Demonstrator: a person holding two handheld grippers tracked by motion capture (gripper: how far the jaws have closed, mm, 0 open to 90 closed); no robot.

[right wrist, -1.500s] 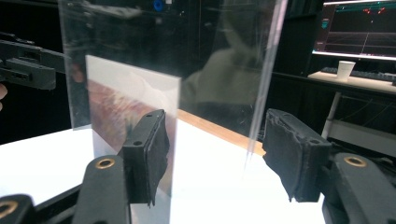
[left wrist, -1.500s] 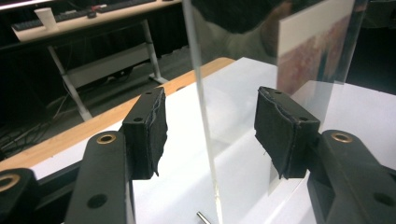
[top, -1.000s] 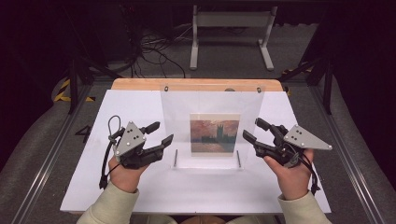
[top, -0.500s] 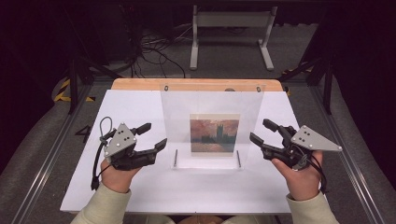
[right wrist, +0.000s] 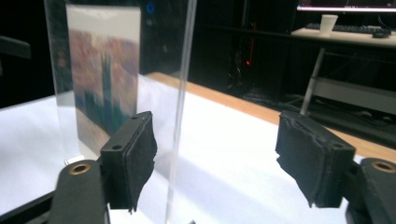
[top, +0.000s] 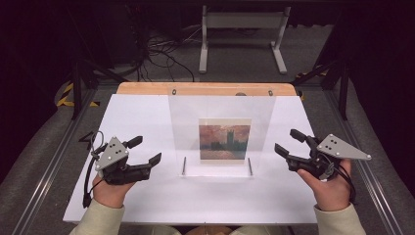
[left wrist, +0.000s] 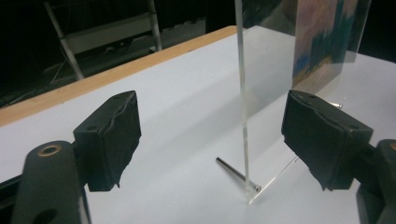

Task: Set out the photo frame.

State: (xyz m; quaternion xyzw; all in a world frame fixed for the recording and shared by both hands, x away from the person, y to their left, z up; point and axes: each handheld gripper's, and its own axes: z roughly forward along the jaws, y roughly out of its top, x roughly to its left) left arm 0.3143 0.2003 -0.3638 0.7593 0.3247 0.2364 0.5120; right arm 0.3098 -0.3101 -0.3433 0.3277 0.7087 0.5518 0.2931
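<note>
On the far left of the high view my left gripper [top: 146, 150] sits in my left hand [top: 110, 188] over the white table [top: 137, 112], its jaws spread wide apart with nothing pressed between the pads; they have just been opening. It rests well clear of the clear acrylic frame [top: 222, 110], pointing toward the frame's left edge. In the left gripper view that upright edge of the frame [left wrist: 242, 93] rises between my two black pads [left wrist: 112, 140], touching neither of them, and a thin metal peg [left wrist: 236, 173] lies flat on the table at the frame's foot. The frame stands upright in the middle of the table, near the wooden strip [top: 205, 88] along the far side, with two pegs at its base toward me. Inside it sits the painted picture [top: 224, 141], reddish sky above a dark tower, roughly centred in the lower half of the pane. To the right, my right gripper [top: 288, 142] is in my right hand [top: 327, 185], aimed at the frame's right edge and apart from it, its jaws likewise wide and empty, having just been opening too. In the right gripper view the frame's edge [right wrist: 180, 107] stands between my pads [right wrist: 133, 154], closer to the left one, though I cannot tell that it touches it; the picture [right wrist: 103, 77] shows blurred behind the pane.
</note>
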